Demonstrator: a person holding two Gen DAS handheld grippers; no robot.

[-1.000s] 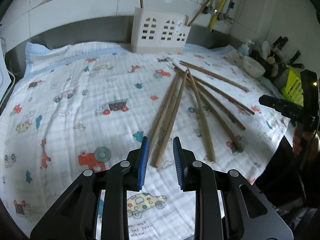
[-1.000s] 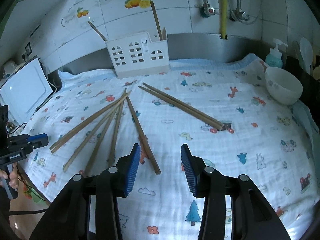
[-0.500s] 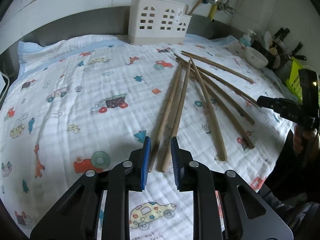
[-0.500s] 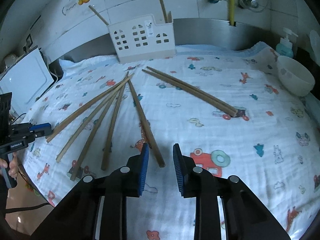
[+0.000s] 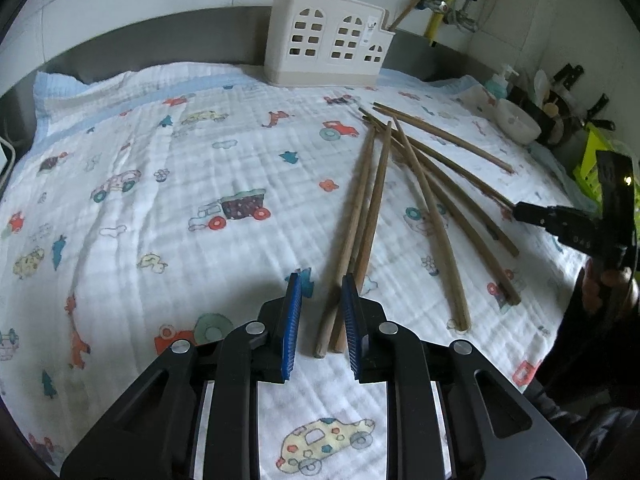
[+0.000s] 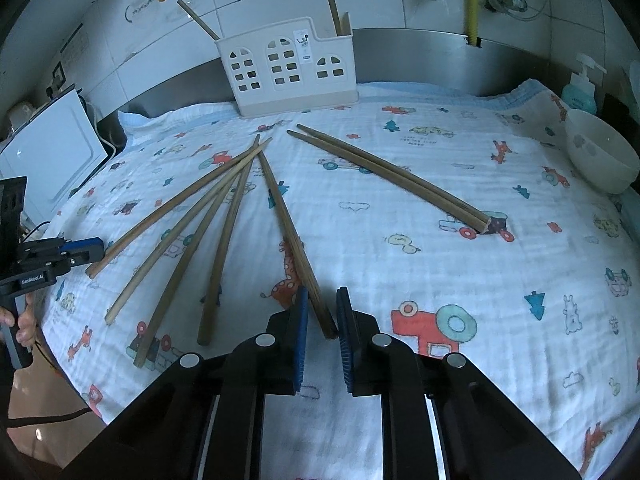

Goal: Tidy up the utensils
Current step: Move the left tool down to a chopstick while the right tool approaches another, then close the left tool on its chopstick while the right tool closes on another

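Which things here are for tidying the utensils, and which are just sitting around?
For the job:
- chopsticks scattered on the cloth
- white holder at the back
- left gripper, right gripper

Just lying about:
- white bowl
- soap bottle
- patterned cloth

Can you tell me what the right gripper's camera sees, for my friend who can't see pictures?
The right gripper has been closing its blue jaws around the near end of one wooden chopstick lying on a cartoon-printed cloth. More chopsticks fan out to the left, a pair lies to the right, and a white utensil holder stands behind.
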